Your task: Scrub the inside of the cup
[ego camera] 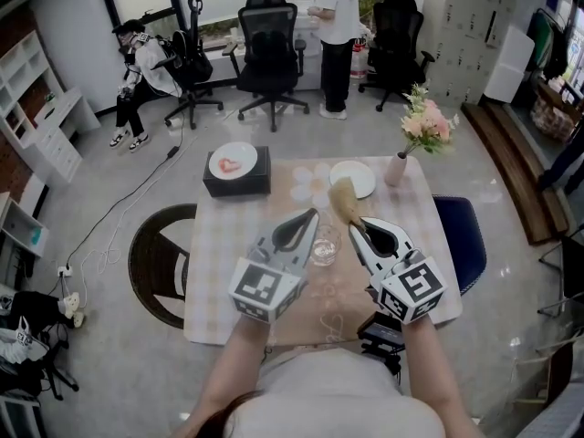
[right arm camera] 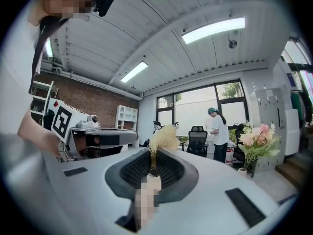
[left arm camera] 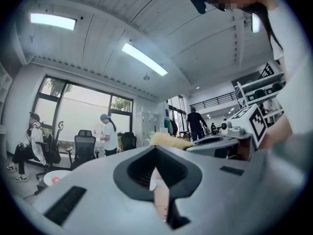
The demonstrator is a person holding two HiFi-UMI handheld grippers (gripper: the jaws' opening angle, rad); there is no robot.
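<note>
In the head view the clear glass cup [ego camera: 325, 245] hangs just right of my left gripper [ego camera: 313, 215], over the checkered table [ego camera: 228, 263]. The left jaws are closed tight, and the cup's thin wall seems pinched between them; in the left gripper view [left arm camera: 156, 153] only a pale sliver shows in the gap. My right gripper [ego camera: 358, 226] is shut on the handle of a brush whose straw-coloured head [ego camera: 344, 201] sticks up past the jaws, above and right of the cup. That brush head [right arm camera: 164, 138] rises beyond the right jaws [right arm camera: 152, 156].
A black box [ego camera: 236, 182] carrying a plate stands at the table's far left, a white plate [ego camera: 352, 179] and a pink vase of flowers [ego camera: 396, 169] at the far right. A dark chair [ego camera: 160, 258] sits left of the table. Two people and office chairs are further back.
</note>
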